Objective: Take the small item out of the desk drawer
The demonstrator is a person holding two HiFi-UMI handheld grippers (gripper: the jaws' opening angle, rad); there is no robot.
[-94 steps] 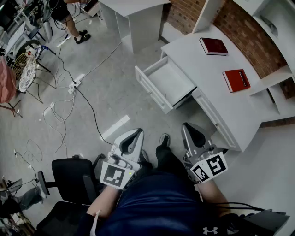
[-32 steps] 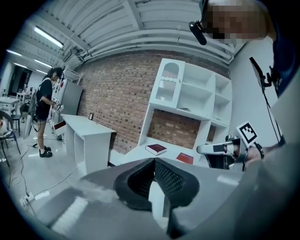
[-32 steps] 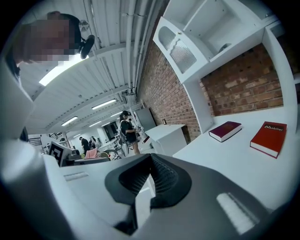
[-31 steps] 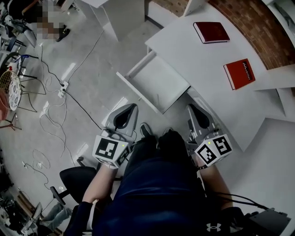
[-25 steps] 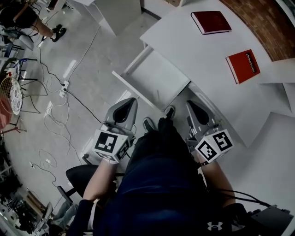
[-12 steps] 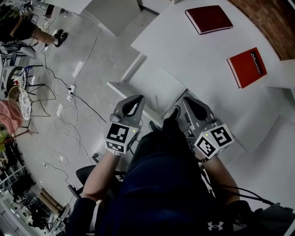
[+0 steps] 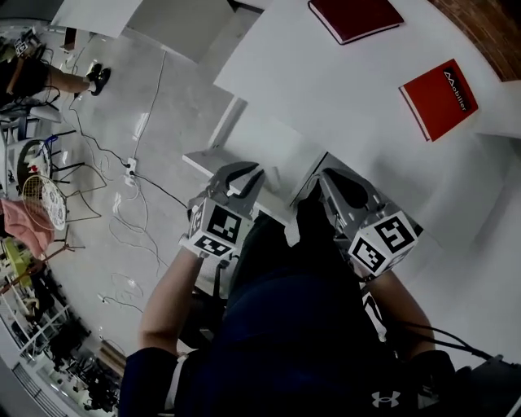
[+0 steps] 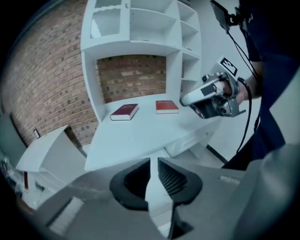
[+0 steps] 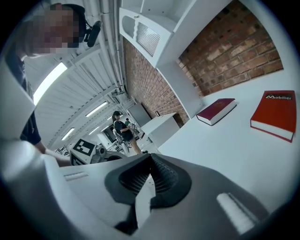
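Presently we cannot make out the small item in any view. The desk drawer (image 7: 269,147) stands pulled out from the white desk (image 7: 366,163). The part of its floor that shows is plain white.

In the head view the left hand-held gripper (image 7: 247,174) lies over the drawer's front edge and hides that end. We note its jaws are narrow and opening. In the left gripper view only the white surface beyond shows through the slit, and the pads press on nothing.

The right hand-held gripper (image 7: 328,179) sits just beside the drawer's right side, at the desk's edge. In its own view the jaw tips meet, with nothing gripped between them. Each gripper carries its marker cube, facing up toward the head camera.

Farther back on the desk lie a dark red book (image 7: 354,16) and a bright red book (image 7: 438,98), both flat and well apart from each other. Behind them we see a brick wall (image 8: 131,75) and a white shelf unit (image 8: 140,28). Left of the drawer, cables (image 7: 134,175) trail across the grey floor (image 7: 171,98). A person (image 9: 123,130) stands in the background of the right gripper view.
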